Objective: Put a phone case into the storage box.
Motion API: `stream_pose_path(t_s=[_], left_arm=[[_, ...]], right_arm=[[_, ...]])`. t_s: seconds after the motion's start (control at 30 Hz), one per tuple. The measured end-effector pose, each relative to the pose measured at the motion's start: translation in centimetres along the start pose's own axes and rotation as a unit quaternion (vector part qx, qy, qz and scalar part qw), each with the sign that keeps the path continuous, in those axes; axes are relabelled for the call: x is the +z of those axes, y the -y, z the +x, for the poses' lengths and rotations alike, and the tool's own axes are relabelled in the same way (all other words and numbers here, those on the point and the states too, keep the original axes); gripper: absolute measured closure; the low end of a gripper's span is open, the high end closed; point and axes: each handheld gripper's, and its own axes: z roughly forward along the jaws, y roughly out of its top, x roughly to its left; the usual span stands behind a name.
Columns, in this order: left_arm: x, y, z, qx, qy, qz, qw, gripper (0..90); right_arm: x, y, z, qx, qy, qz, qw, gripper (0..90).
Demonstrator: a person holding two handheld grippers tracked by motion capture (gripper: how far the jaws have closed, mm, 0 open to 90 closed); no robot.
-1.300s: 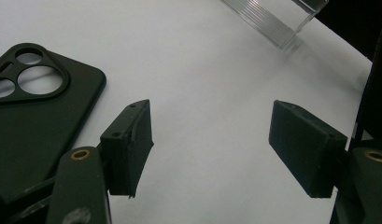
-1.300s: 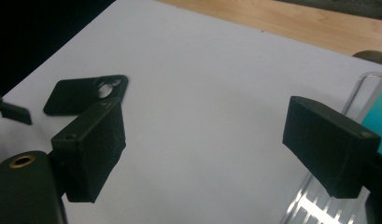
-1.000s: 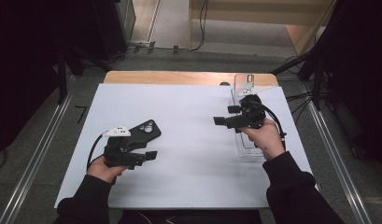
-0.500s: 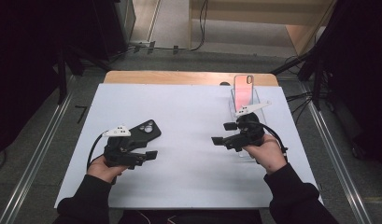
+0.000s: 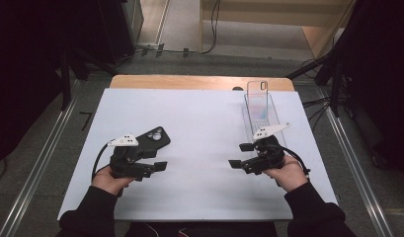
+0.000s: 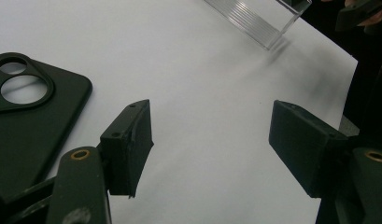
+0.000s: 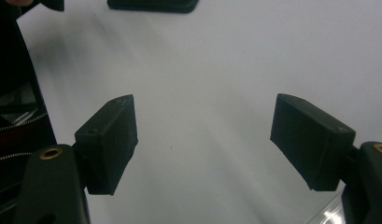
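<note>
- In my left gripper view, the dark phone case (image 6: 25,121) runs off the left edge, so I see just its camera cut-outs and one corner.
- There too, the clear stand (image 6: 254,18) is cut by the top edge; its upper part is out of frame.
- In my right gripper view, the case is a dark sliver at the top edge, too little to read.
- From the high view, my right gripper (image 5: 244,155) and hand cover the near end of the stand; how it ends there I cannot tell.
- The clear phone case (image 5: 260,101) standing in it is see-through and small; its pinkish tint is vague.
- My forearms are cut off by the bottom edge.
</note>
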Motion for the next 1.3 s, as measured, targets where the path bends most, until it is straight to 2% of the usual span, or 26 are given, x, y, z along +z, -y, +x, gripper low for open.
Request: stream_pose_path(t_s=[0.17,0.37,0.47,0.87,0.97,1.0,1.07,1.13,1.2,1.3], left_arm=[[-0.1,0.2,0.0,0.003,-0.001,0.002,1.0,30.2],[-0.5,0.4,0.1,0.002,-0.004,0.002,1.0,30.1],[-0.7,0.5,0.2,0.001,-0.005,0.002,1.0,30.1],[-1.1,0.6,0.6,-0.007,-0.012,0.001,0.9999,30.1],[-1.3,0.3,0.8,-0.01,-0.02,-0.003,0.9997,29.3],[-1.4,0.2,1.0,-0.011,-0.025,-0.003,0.9996,26.6],[-1.5,0.0,1.3,-0.013,-0.039,-0.003,0.9992,26.6],[-1.7,-0.3,1.7,-0.022,-0.051,-0.004,0.9985,26.6],[-1.9,-0.5,2.3,-0.029,-0.051,-0.009,0.9983,26.7],[-1.9,-0.8,3.2,-0.041,-0.063,-0.003,0.9971,27.2]], right_arm=[[0.3,1.4,0.2,-0.01,0.001,0.008,0.9999,21.3],[0.4,2.7,0.3,-0.011,-0.001,0.02,0.9997,21.3],[0.3,3.1,0.3,-0.018,0.001,0.025,0.9995,21.3],[0.2,4.4,0.0,-0.014,-0.004,0.032,0.9994,21.3],[0.2,4.4,-0.1,-0.009,-0.002,0.033,0.9994,21.3],[0.2,4.4,-0.1,-0.009,0.0,0.033,0.9994,21.3],[0.1,4.4,-0.2,-0.009,0.0,0.029,0.9995,21.3],[0.1,4.4,-0.3,-0.006,-0.001,0.027,0.9996,21.3],[0.1,4.4,-0.3,-0.005,0.001,0.027,0.9996,21.3],[0.0,4.5,-0.3,-0.005,0.001,0.029,0.9996,21.3]])
